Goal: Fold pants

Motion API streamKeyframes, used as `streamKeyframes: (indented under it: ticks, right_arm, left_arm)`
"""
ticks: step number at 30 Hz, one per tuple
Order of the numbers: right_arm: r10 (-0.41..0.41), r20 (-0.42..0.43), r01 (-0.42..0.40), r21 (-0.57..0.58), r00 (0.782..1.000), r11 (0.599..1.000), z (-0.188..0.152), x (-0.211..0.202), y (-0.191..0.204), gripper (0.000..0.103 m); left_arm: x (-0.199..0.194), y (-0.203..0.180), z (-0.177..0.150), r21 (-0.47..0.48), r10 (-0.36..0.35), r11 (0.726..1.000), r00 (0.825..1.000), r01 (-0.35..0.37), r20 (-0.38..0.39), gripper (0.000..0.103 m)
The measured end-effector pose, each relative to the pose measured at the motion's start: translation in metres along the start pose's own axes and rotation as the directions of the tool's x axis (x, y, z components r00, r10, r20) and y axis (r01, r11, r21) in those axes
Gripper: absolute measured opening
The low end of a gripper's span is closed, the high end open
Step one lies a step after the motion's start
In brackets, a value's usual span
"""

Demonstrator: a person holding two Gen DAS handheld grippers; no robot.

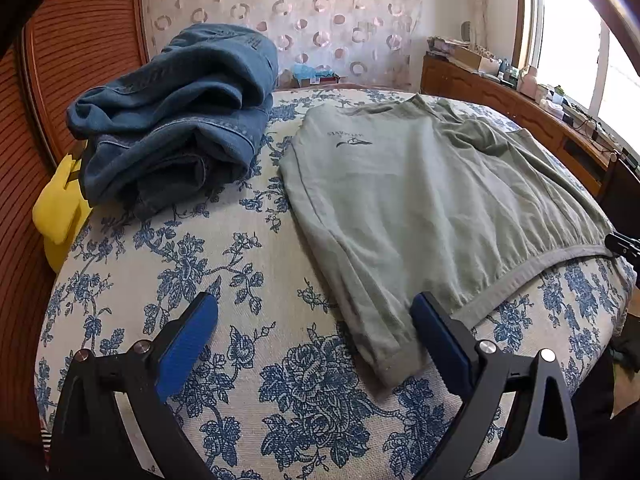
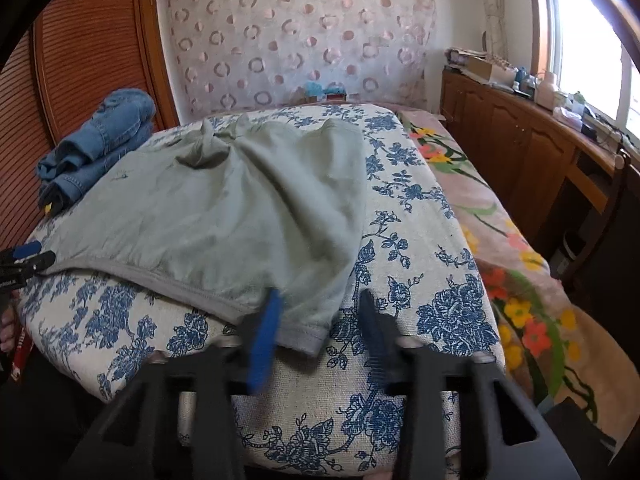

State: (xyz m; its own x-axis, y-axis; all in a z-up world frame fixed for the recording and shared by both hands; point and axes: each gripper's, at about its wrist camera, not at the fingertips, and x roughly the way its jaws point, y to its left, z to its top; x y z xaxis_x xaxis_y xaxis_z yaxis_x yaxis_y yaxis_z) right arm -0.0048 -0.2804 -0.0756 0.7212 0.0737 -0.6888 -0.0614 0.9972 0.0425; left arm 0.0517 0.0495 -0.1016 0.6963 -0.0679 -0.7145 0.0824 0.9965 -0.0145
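Floral-covered bed [image 1: 248, 240] bearing the green pants [image 1: 420, 200], spread flat for folding. Waistband [image 2: 160, 280] lies along the near edge, with the long axis running away toward the headboard. Left gripper [image 1: 316, 304] is open beside the near-left corner. Right gripper [image 2: 320, 300], blurred, straddles the near-right corner with its jaws apparently apart.
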Motion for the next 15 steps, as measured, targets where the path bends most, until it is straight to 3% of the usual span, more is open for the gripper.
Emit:
streamKeyframes:
  ticks: [3, 9, 11, 15]
  right_arm:
    - [0.004, 0.015, -0.004, -0.015, 1.000, 1.000, 0.002, -0.007, -0.002, 0.003]
    - [-0.003, 0.067, 0.005, -0.024, 0.998, 1.000, 0.000, -0.034, -0.023, 0.002]
    - [0.000, 0.069, 0.002, -0.029, 0.998, 1.000, -0.003, -0.037, -0.025, 0.002]
    - [0.003, 0.063, -0.002, -0.022, 0.998, 1.000, -0.011, -0.041, -0.022, 0.002]
  left_arm:
    - [-0.001, 0.001, -0.001, 0.001, -0.011, 1.000, 1.000, 0.011, -0.003, 0.098]
    - [-0.009, 0.000, -0.004, -0.005, -0.063, 0.998, 0.998, 0.063, 0.010, 0.089]
    - [-0.010, -0.001, -0.004, -0.001, -0.076, 0.997, 0.997, 0.076, 0.014, 0.083]
    - [-0.014, -0.006, -0.005, 0.012, -0.111, 0.994, 0.993, 0.111, 0.026, 0.060]
